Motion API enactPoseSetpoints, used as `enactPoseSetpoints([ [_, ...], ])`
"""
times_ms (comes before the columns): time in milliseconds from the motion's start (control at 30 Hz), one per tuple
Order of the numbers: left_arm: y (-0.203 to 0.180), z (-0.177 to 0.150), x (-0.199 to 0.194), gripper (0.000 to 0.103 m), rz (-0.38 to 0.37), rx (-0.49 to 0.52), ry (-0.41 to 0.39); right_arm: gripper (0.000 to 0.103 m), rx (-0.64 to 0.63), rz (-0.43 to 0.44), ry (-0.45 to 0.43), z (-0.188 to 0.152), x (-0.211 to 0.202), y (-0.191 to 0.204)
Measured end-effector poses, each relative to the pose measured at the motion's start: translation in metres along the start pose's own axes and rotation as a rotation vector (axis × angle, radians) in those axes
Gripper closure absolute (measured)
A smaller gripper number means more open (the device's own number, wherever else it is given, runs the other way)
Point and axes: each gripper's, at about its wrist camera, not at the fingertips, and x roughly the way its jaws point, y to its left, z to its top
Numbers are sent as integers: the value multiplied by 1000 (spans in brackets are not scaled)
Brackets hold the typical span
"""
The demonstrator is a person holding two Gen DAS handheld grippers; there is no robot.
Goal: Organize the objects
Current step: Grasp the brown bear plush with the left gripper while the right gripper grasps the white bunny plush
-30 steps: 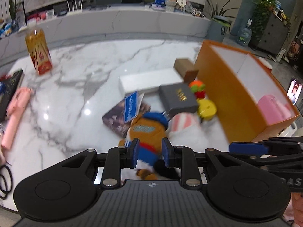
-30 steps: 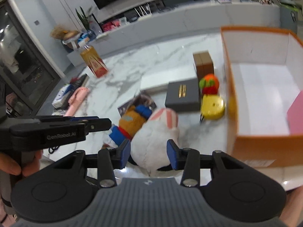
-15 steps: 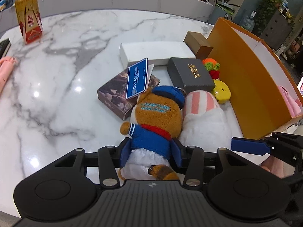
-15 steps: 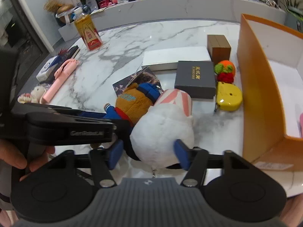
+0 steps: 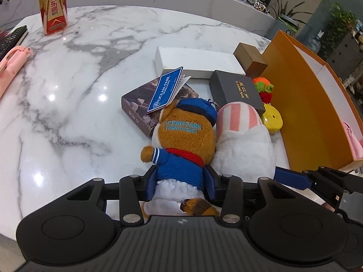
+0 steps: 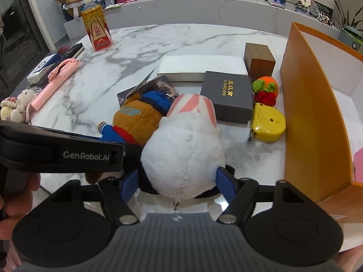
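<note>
Marble surface (image 5: 68, 95): boxes and toys loose, orange bin (image 5: 304, 104) nearly empty. Left gripper (image 5: 180, 182) closing on bear (image 5: 183, 140); right gripper (image 6: 178, 184) straddles bunny (image 6: 188, 145), grip uncertain.

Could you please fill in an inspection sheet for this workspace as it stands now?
Surface: white marble table, glossy, with lamp glare.
Job's things: bear and white plush lie side by side; orange box open at right, something pink inside.
Clutter: grey box, white box, brown box, yellow tape measure, knitted fruit, drink bottle, pink stick, small doll.
Grippers: left gripper has just been closing, fingers against the bear's body; right gripper straddles the plush, contact unclear.
Cables: nothing seen on the table.
Surroundings: counter with oddments, potted plants.
</note>
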Motion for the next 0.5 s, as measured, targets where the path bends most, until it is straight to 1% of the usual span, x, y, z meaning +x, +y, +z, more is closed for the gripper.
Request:
enactPoseSetpoints([
  [67, -1, -3, -1, 55, -6, -12, 1, 36, -3, 19, 7, -1, -2, -3],
  [133, -1, -7, -3, 57, -13, -29, 5, 40, 26, 52, 19, -1, -4, -11],
  [233, -1, -12, -6, 58, -9, -61, 2, 49, 77, 103, 38, -3, -8, -22],
  [267, -1, -13, -7, 58, -1, -66, -6, 64, 96, 119, 35, -4, -11, -26],
  [333, 0, -16, -8, 59, 0, -85, -14, 81, 108, 141, 27, -6, -17, -32],
  [367, 0, -16, -8, 59, -1, -93, -14, 103, 114, 156, 36, -7, -18, -34],
  [433, -2, -18, -10, 59, 0, -95, -7, 103, 134, 166, 61, -7, -18, -38],
  [467, -4, -19, -10, 59, 3, -91, -6, 103, 129, 156, 54, -8, -19, -38],
  [500, -5, -21, -11, 59, 4, -90, -5, 100, 125, 146, 42, -8, -22, -37],
])
